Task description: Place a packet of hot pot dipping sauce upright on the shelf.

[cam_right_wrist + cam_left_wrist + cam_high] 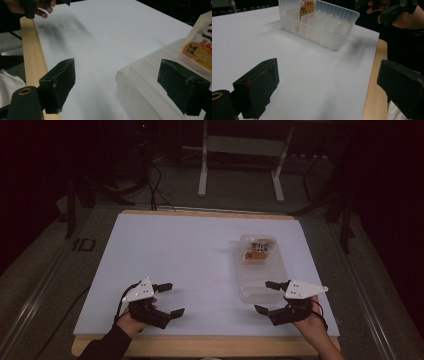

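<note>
At centre right of the high view, a translucent ribbed plastic tray (260, 270) is seen holding an orange-printed packet (256, 250). Left gripper (167, 299) and right gripper (266, 296) are held released, jaws spread, at bottom.

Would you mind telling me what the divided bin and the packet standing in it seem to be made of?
The bin looks like frosted, translucent plastic: its inner dividers show faintly through the milky walls. The packet seems to be a printed plastic or foil pouch, orange and white with dark lettering; the dim light leaves its finish uncertain.
</note>
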Action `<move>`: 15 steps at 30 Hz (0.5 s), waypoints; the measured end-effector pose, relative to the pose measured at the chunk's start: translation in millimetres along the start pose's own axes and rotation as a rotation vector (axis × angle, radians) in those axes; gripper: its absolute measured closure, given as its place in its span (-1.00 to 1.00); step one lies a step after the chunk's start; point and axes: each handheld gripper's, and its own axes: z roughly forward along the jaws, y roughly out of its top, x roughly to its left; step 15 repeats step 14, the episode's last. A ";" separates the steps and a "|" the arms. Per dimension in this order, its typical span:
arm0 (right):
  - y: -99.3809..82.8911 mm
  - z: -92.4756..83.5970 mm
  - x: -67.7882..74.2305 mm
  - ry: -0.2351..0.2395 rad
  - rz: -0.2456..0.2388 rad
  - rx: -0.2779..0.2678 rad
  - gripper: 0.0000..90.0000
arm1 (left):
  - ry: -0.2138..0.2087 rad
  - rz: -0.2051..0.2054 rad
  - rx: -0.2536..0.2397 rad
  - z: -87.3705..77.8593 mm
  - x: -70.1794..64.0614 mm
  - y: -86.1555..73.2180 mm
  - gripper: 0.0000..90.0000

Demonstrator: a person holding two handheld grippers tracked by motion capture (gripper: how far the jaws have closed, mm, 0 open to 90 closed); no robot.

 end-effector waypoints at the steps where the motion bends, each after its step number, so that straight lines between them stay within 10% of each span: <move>1: -1.6 0.7 0.2 0.006 0.007 0.006 -0.67 | -0.002 0.002 0.002 0.4 -0.3 0.0 -0.90; 15: -6.0 6.2 -0.7 0.043 0.010 0.020 -0.66 | -0.013 0.004 0.002 1.9 -0.2 -0.6 -0.90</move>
